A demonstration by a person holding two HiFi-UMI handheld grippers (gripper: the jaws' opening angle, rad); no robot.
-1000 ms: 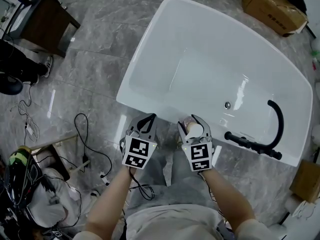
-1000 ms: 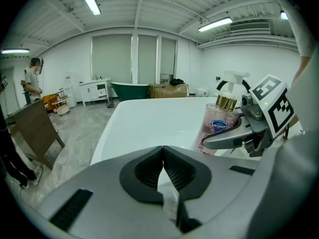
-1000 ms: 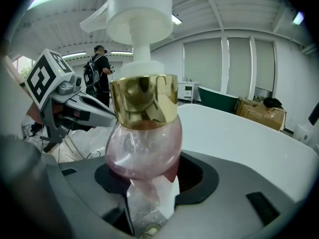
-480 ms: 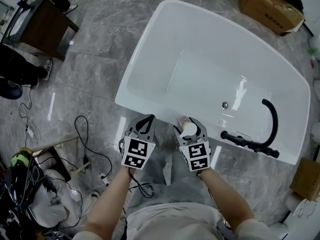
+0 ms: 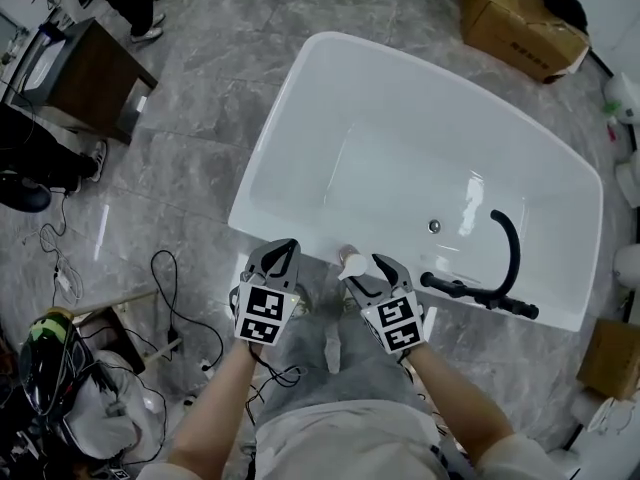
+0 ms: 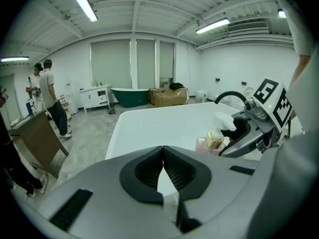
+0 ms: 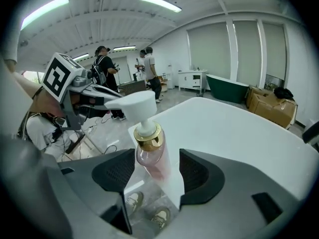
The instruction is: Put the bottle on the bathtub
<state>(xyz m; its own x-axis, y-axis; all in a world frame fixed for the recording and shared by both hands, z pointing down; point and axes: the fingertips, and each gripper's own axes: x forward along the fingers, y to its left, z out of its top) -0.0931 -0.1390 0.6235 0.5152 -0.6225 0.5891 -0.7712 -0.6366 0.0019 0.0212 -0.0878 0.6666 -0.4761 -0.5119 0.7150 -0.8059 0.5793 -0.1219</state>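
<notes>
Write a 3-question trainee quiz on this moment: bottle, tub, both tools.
1. True or false: the left tool has its jaws apart.
2. Where on the bathtub is the pump bottle? A) lying in the basin B) upright on the near rim, between the jaws of the right tool C) on the far rim
3. Fill in: the right tool's jaws are ____, with a gap showing on each side of the bottle.
Key: 1 false (they meet, with nothing between them); 2 B; 3 apart.
</notes>
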